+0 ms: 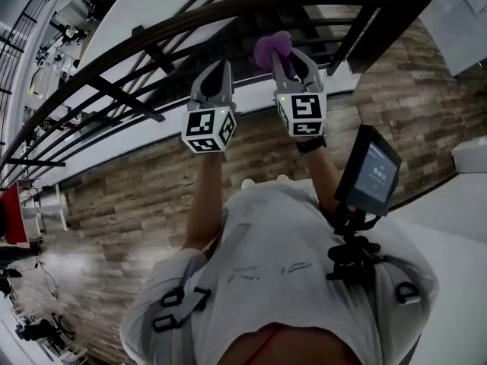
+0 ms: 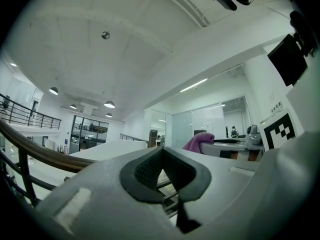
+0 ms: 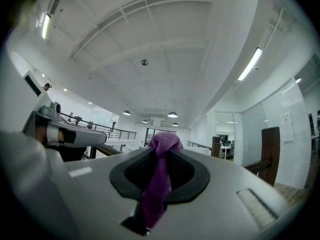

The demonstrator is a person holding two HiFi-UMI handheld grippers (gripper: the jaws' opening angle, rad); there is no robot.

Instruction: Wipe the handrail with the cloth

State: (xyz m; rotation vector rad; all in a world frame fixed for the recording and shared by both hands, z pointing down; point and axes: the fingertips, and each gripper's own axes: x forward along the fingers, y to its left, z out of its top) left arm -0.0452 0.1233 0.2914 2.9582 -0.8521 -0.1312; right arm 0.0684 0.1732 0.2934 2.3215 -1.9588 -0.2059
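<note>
The right gripper [image 1: 294,61] has its fingers clamped tight on the purple cloth [image 3: 161,146], which bunches in a crumpled knob past their tips, near the dark handrail [image 1: 190,20]. To its left, the left gripper [image 2: 161,159] has its fingers pressed together, holding nothing.

The cloth [image 3: 161,146] sits pinched between the jaws of the right gripper [image 1: 293,58], bunched beyond their tips. The left gripper [image 1: 217,71] is just beside it, to its left, with nothing between its closed jaws. The handrail [image 1: 228,12] runs across ahead of both grippers; whether the cloth touches it cannot be told. A post [image 1: 396,14] stands to the right gripper's right, and a screen [image 1: 370,169] sits behind that gripper.
</note>
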